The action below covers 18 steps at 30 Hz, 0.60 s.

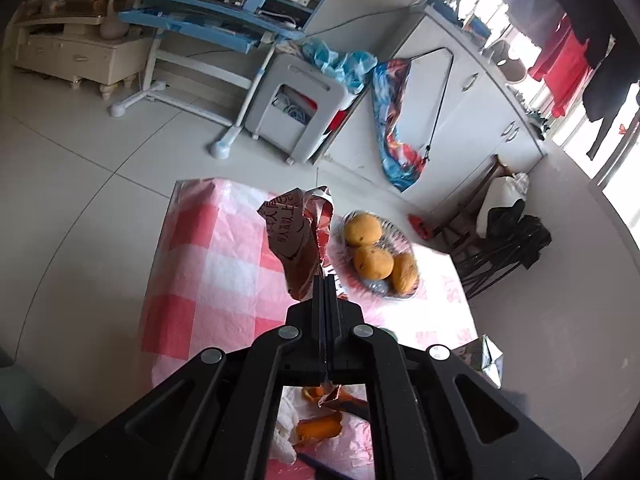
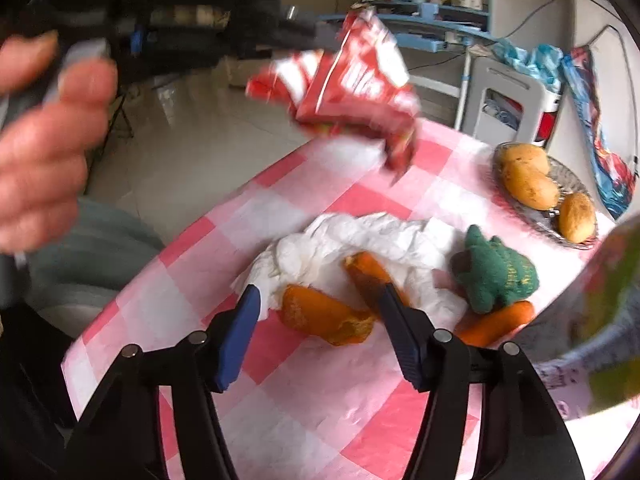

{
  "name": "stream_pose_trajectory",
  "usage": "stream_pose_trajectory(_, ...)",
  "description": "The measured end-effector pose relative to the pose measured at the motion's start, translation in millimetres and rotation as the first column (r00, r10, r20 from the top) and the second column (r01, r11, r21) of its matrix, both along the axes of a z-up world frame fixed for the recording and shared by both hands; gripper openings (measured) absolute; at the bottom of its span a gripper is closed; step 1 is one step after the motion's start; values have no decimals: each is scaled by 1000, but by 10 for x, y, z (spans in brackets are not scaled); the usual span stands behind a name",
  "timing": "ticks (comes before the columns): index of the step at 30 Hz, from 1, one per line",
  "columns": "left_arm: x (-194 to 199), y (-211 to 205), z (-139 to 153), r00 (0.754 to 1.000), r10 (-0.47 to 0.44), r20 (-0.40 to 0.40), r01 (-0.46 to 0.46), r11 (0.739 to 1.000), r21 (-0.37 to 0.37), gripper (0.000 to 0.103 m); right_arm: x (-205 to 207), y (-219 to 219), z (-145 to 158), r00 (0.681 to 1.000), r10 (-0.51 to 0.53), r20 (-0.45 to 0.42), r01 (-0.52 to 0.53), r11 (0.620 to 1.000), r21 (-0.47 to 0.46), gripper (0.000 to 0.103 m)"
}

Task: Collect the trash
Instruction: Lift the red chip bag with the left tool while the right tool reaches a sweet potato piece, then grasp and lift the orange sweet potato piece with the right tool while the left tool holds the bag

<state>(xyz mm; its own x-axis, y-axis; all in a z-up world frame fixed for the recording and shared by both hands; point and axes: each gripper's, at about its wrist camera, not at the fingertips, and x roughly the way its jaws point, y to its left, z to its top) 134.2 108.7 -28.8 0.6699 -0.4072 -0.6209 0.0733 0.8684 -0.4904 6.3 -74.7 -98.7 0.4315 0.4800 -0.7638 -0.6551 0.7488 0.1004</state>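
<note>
Left wrist view: we are seeing the left gripper (image 1: 325, 280) with its jaws pressed together, clamping a crumpled red snack wrapper (image 1: 298, 240) that is sticking up past the jaw tips, clear of the bench (image 1: 208, 264) with its pink checked cloth. Ahead and right of the jaws, a dish (image 1: 400, 292) is holding three yellow-orange fruits (image 1: 372, 262).

In the right wrist view we are seeing the same wrapper (image 2: 352, 80) hanging blurred above the far bench (image 2: 320, 400) edge, held by the left gripper (image 2: 320, 42), with a hand (image 2: 48, 140) wrapped around that tool at the left.

The right gripper (image 2: 320, 300) is sitting low over the cloth with its jaws apart, not pressing anything. Orange peel pieces (image 2: 328, 316) are lying between the jaws, and one piece is touching the right finger (image 2: 400, 328). A white crumpled tissue (image 2: 360, 240) is spreading just beyond the tips. A green knitted toy (image 2: 496, 272) and an orange piece (image 2: 496, 320) are lying right of the jaws. We are noting the fruit dish (image 2: 576, 240) further right.
</note>
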Motion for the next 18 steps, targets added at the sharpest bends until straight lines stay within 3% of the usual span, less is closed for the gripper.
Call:
stream_pose_trajectory(4, -23, 8, 46, 1000, -3, 8, 3, 1000, -5, 1, -7, 69, -86, 998, 57, -41, -58, 997, -42, 46)
stream_pose_trajectory(6, -25, 5, 41, 1000, -4, 4, 4, 1000, -1, 1, -33, 101, -103, 997, 69, -21, -71, 995, -69, 46)
stream_pose_trajectory(10, -31, -1, 49, 1000, -2, 4, 2, 1000, 3, 1, -19, 114, -95, 998, 64, -29, -66, 996, -67, 30)
stream_pose_trajectory(18, -89, 12, 104, 1000, -7, 23, 7, 1000, 14, 1, -160, 16, 23, 998, 55, -13, -56, 996, -70, 26)
